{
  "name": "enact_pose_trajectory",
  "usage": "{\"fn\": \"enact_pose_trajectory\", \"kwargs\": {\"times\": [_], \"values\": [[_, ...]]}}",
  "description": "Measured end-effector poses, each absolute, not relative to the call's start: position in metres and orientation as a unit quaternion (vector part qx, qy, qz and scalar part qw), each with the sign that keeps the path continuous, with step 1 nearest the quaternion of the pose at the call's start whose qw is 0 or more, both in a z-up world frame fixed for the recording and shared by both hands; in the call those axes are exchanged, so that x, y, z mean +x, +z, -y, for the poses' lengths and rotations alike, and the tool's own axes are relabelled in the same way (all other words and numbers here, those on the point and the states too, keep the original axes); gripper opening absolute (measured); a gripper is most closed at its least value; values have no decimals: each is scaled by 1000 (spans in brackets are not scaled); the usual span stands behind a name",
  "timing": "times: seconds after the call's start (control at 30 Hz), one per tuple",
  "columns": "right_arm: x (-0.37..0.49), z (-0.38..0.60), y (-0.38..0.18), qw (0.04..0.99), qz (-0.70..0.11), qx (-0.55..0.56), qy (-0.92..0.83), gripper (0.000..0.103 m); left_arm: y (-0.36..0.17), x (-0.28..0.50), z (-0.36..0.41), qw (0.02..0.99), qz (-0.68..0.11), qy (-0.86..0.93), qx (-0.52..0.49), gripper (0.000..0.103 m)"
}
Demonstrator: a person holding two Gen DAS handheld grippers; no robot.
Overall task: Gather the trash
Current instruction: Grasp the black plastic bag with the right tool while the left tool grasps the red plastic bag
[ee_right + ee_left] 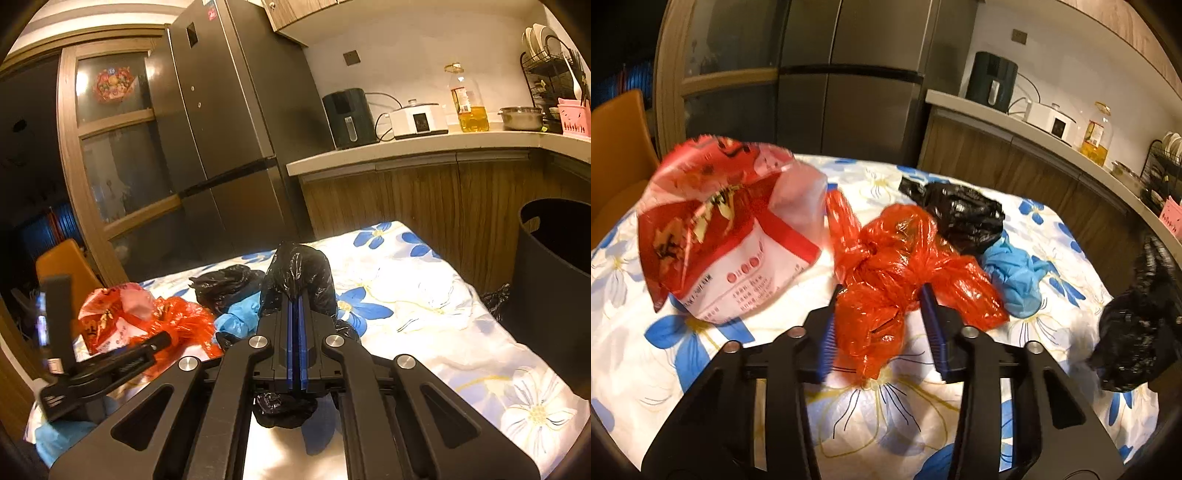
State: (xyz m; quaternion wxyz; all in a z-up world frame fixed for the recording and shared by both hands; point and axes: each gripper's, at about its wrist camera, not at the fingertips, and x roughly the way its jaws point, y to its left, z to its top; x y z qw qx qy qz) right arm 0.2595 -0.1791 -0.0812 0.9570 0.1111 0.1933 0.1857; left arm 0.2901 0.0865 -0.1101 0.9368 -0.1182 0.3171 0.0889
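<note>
Left wrist view: my left gripper (882, 314) is spread wide, jaws either side of the knotted red plastic bag (897, 266), blue pads (825, 347) flanking it but not pinching. The bag lies on the floral tablecloth (665, 350). Just left of it a red-and-white snack packet (727, 225) is tilted and blurred; can't tell if it's resting on the cloth. Behind the red bag, touching it, a crumpled black plastic bag (964, 216); right of that a blue glove (1015, 273), partly under the red bag's edge. At far right a second black bag (1134, 332) hangs blurred above the cloth, that's the one in my other gripper.

Right wrist view: my right gripper (296, 295) is clamped tight on that black bag (299, 273), blue pads nearly together, plastic bulging above the tips and a wad of it hanging below the jaws. It's held off the table. Black trash bin (550, 295) stands beside the table at right, mouth facing up, with a scrap of black plastic (496, 299) at its foot. Same pile visible at left: snack packet (110, 314), red bag (184, 321), glove (236, 314), other black bag (225, 280). The left gripper body (107, 365) shows at the left edge.

Background: fridge (221, 129), counter (406, 151) with air fryer (349, 118), white cooker (419, 120), oil bottle (467, 99)
</note>
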Motion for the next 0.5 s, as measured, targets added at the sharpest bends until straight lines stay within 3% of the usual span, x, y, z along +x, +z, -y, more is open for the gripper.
{"fn": "enact_pose_trajectory", "kwargs": {"times": [0.17,0.5], "values": [[247,186,-73,958,-182,118,189,4,-110,284,-85,939,-311,79,-123,15],[231,200,-55,959,-164,122,198,3,-80,237,-68,952,-264,72,-135,11]]}}
